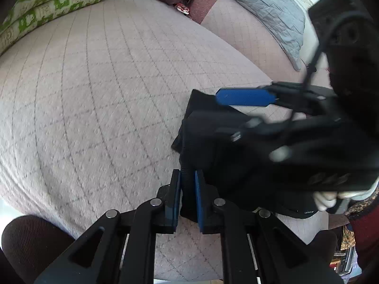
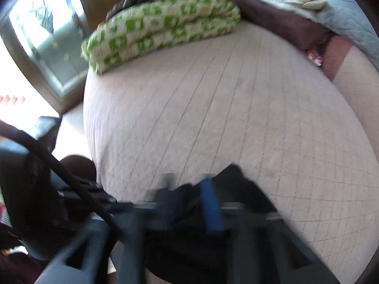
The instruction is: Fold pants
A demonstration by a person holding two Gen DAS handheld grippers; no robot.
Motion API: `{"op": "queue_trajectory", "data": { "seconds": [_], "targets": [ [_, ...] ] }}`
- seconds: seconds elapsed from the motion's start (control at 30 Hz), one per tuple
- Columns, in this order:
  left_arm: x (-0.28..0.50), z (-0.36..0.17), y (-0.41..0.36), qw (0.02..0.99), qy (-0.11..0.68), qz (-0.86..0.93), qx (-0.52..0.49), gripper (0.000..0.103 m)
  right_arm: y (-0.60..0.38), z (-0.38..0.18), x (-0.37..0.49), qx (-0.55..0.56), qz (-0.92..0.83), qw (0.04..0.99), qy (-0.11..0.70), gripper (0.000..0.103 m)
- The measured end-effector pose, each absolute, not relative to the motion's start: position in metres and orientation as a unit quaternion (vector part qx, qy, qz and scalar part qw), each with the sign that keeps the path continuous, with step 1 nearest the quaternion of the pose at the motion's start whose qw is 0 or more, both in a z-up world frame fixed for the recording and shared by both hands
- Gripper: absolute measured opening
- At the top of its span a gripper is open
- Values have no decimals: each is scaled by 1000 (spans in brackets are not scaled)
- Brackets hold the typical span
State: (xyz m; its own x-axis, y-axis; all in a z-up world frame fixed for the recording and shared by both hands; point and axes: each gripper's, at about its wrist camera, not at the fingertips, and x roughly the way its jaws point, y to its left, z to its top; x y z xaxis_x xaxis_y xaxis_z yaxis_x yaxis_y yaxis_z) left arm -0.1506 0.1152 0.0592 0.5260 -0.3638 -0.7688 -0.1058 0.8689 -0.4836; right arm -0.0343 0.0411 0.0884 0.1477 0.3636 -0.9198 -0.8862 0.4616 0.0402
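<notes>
While left tongs stay... no: As left tongs clamp the black pants edge, anchoring the fold on the bed | right tongs apart over the bundle, lower centre, blurred.

left gripper: pinched tight on pants, angled down | right gripper: jaws apart, blurry, pointing steeply down

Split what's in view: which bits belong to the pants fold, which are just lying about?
In the job:
- pants, dark, bunched on the bed
- left tool, shut on a pants edge
- right tool, over the pants; grip unclear in the blur

Lying about:
- green quilt, folded
- grey quilt
- small red-and-white item
- bed cover
</notes>
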Motion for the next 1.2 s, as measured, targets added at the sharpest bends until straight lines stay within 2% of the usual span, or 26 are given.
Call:
{"op": "queue_trajectory", "data": {
  "seconds": [0.1, 0.2, 0.23, 0.27, 0.33, 0.57, 0.7, 0.83, 0.93, 1.07, 1.2],
  "targets": [
    [-154, 56, 115, 837, 484, -75, -245, 16, 45, 65, -36, -299, 431, 691, 497, 57],
    [-154, 59, 111, 838, 485, -76, -237, 18, 45, 53, -42, -309, 426, 688, 499, 30],
    [-155, 60, 110, 840, 484, -77, -231, 14, 44, 55, -42, -305, 425, 690, 499, 22],
    [-155, 63, 108, 841, 483, -81, -229, 9, 44, 60, -44, -303, 420, 696, 497, 21],
    [-156, 69, 107, 845, 477, -82, -229, 7, 41, 70, -47, -298, 418, 708, 485, 20],
    [-127, 90, 126, 851, 452, -74, -258, 7, 39, 103, -17, -241, 400, 741, 483, 20],
    [-112, 78, 129, 843, 470, -58, -255, 8, 49, 82, 14, -215, 376, 738, 518, 22],
    [-120, 69, 132, 839, 479, -47, -254, 23, 57, 58, 31, -192, 355, 734, 547, 28],
    [-135, 73, 144, 842, 469, -38, -265, 37, 49, 71, 39, -148, 357, 747, 541, 32],
    [-155, 82, 169, 844, 452, -14, -289, 38, 15, 115, 35, -118, 352, 782, 501, 37],
    [-165, 83, 183, 845, 442, 2, -301, 42, -44, 141, 11, -101, 320, 815, 473, 52]
  ]
}}
